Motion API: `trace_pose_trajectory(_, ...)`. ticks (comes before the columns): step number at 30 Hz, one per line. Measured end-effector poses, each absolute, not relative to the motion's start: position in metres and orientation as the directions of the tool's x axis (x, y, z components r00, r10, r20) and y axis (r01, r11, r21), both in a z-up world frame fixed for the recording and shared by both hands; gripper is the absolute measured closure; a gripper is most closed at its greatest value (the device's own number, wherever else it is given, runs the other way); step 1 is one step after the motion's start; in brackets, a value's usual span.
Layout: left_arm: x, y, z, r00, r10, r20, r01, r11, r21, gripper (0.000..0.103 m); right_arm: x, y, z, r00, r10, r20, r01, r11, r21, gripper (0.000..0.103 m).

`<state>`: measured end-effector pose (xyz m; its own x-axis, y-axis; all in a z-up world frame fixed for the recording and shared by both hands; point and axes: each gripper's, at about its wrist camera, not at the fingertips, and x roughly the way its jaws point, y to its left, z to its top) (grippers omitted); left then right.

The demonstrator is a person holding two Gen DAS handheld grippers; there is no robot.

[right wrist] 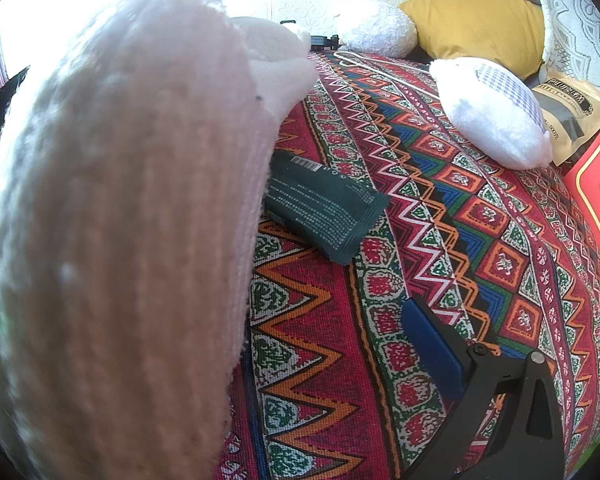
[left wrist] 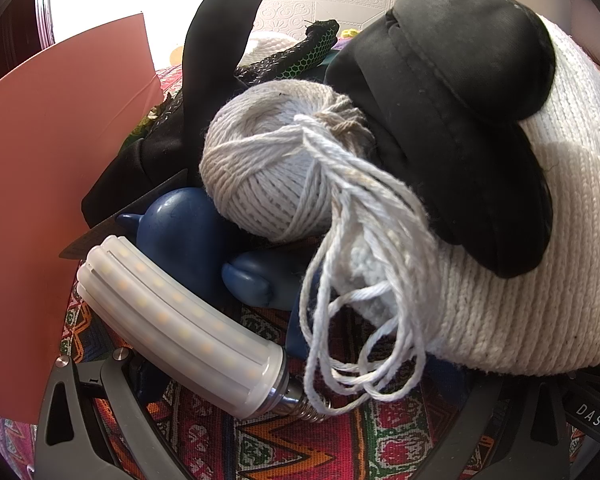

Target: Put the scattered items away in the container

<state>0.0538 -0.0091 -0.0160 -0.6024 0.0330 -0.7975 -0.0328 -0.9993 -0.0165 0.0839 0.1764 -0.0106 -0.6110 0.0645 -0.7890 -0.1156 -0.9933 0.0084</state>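
Fingers of the left gripper [left wrist: 284,392] stand spread around a white ribbed LED corn bulb [left wrist: 180,328]; right gripper's [right wrist: 340,360] grip cannot be told.

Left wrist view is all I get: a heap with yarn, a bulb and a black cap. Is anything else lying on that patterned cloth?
Observer: Yes. The right wrist view shows a dark green packet lying flat beside the knit thing.
Operator: Anything soft out there?
Observer: A white plush with a checked patch lies farther back on the cloth.
Operator: And behind that?
Observer: A yellow cushion at the back.
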Motion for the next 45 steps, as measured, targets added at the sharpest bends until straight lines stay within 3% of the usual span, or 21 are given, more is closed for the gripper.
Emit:
trace_pose_trajectory(41,0.053,-0.006,-0.018,-0.598,0.019,-0.802,-0.033,-0.999,0.000,0.000,0.083,0.177,-0.009,-0.603,0.071,-0.795,-0.120,-0.993,0.002,0.001)
trace_pose_trajectory(45,0.069,-0.014,-0.010,-0.464,0.087,-0.882,-0.171,-0.985,-0.007,0.000,0.112,0.180,0.005,-0.489,-0.004,-0.872,-0.126,-0.989,0.075,0.001)
